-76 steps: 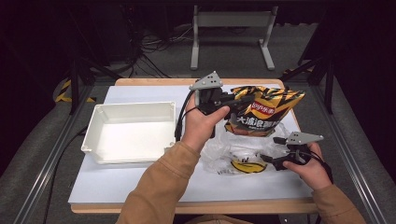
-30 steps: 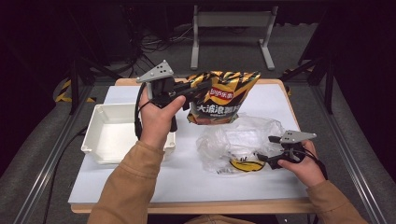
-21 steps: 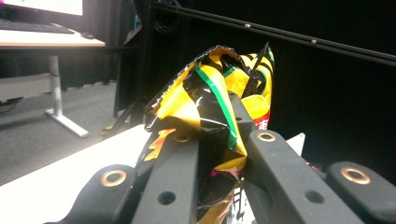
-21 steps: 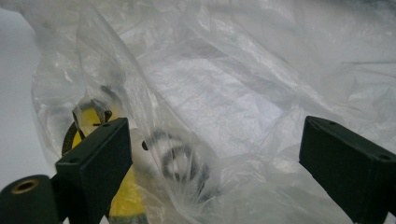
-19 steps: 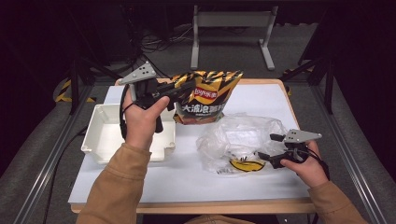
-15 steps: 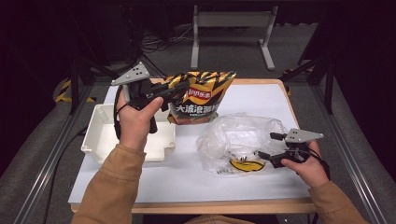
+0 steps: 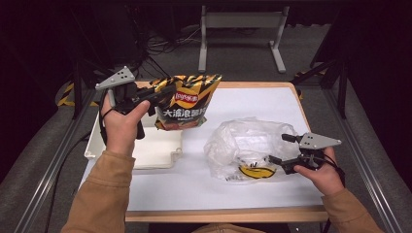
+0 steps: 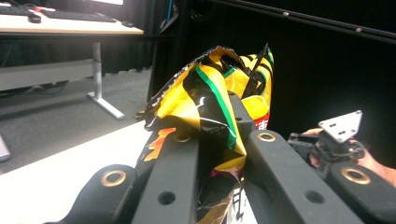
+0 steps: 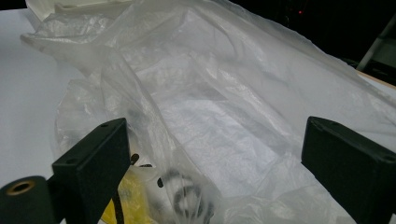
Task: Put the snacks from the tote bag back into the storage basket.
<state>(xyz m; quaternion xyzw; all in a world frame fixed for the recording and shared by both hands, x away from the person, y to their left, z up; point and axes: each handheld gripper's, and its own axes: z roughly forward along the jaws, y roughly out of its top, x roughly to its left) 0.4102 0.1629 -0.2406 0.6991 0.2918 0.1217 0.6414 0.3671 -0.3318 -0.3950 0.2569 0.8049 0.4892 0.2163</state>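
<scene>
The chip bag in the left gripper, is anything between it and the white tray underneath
Nothing visible. The chip bag hangs clamped in the left gripper above the far right corner of the white tray, whose visible inside looks bare. The clear plastic bag lies off to the right, by the open right gripper.

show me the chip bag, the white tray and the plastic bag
chip bag [image 7: 187, 103], high view, printed front
white tray [image 7: 154, 151], high view, bare floor near its right wall
plastic bag [image 7: 245, 141], high view, crumpled top

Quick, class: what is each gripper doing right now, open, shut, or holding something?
Left gripper: shut on the chip bag, held above the tray.
Right gripper: open, jaws apart at the plastic bag, not gripping it.
</scene>
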